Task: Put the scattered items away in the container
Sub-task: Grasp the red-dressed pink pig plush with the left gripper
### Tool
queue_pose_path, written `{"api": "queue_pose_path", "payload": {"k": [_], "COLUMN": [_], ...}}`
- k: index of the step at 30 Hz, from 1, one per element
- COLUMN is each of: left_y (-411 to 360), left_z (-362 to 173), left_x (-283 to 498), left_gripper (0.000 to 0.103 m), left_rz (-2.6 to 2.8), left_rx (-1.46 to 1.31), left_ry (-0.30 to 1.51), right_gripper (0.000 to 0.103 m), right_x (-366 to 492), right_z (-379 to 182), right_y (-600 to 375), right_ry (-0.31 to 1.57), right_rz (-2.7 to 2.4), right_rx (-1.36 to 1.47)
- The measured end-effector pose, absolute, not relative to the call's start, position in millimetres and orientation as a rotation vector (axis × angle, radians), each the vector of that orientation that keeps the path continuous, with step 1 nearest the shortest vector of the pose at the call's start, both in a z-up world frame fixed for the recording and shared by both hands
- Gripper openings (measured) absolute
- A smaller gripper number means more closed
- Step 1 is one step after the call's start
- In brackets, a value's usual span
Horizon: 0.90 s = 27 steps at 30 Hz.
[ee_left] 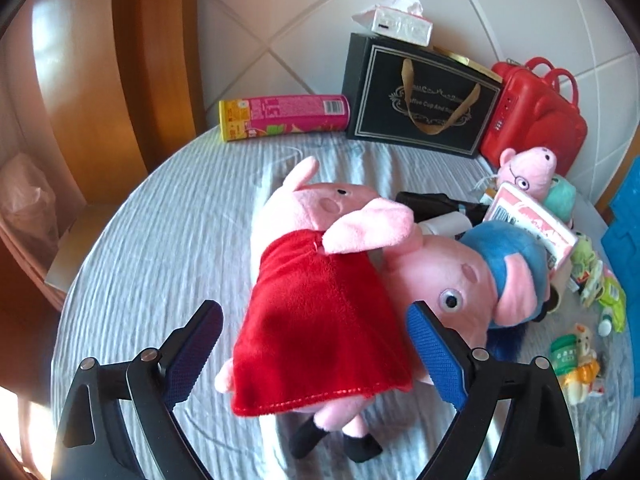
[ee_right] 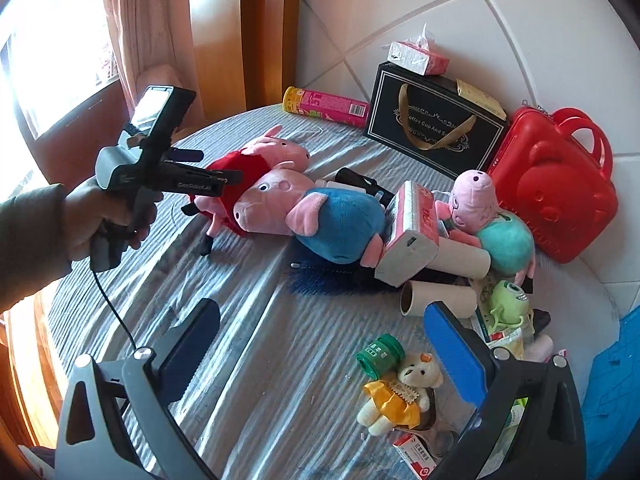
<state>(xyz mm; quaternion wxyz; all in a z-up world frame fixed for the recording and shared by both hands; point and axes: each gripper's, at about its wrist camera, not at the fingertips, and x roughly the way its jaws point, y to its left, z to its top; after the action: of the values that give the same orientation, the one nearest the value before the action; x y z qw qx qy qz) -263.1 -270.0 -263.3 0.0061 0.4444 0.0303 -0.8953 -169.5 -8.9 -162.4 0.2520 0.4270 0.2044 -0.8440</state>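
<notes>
A pig plush in a red dress (ee_left: 320, 312) lies on the grey bedspread, also in the right wrist view (ee_right: 256, 160). My left gripper (ee_left: 316, 324) is open, its blue pads either side of the red dress, not closed on it. A pig plush in blue (ee_right: 320, 216) lies next to it. My right gripper (ee_right: 324, 344) is open and empty above a green bottle (ee_right: 380, 356) and a small bear in a yellow dress (ee_right: 400, 396). A blue container edge (ee_right: 616, 384) shows at the right.
At the back stand a black gift bag (ee_right: 436, 128), a tissue box (ee_right: 416, 56), a pink snack tube (ee_right: 324, 106) and a red case (ee_right: 556, 188). A third pig plush (ee_right: 484, 208), cardboard tubes (ee_right: 436, 300), a tissue pack (ee_right: 412, 236) and a green monster toy (ee_right: 508, 300) crowd the right.
</notes>
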Motion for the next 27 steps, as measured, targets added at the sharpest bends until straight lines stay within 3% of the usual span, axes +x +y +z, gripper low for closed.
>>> {"api": "queue_pose_path", "payload": {"k": [6, 11, 12, 16, 19, 27], "left_y": [-262.0, -267.6, -268.5, -265.5, -268.1, -284.0], "left_z": [-288.7, -301.7, -301.8, -294.6, -287.2, -251.4], "left_x": [-280.1, -291.7, -292.5, -288.2, -280.1, -240.7], "left_gripper": [0.093, 0.098, 0.097, 0.073, 0.067, 0.066], "left_rz": [-2.790, -2.772, -2.775, -2.818, -2.821, -2.867], "left_rx": [1.479, 1.541, 1.543, 1.533, 1.505, 1.349], "left_ry": [0.072, 0.175, 0.188, 0.206, 0.221, 0.231], "right_gripper": [0.103, 0.103, 0.103, 0.103, 0.103, 0.103], "right_x": [-174.2, -178.1, -178.2, -176.0, -175.8, -191.8], "right_z": [-175.5, -180.5, -181.0, -183.9, -186.0, -190.3], "right_y": [-19.1, -25.9, -27.0, -32.0, -35.9, -62.1], "right_ry": [0.587, 0.608, 0.609, 0.628, 0.633, 0.668], "right_rz": [-2.263, -2.236, -2.230, -2.206, -2.198, -2.186], "right_rx": [1.179, 1.173, 1.171, 1.166, 1.169, 1.081]}}
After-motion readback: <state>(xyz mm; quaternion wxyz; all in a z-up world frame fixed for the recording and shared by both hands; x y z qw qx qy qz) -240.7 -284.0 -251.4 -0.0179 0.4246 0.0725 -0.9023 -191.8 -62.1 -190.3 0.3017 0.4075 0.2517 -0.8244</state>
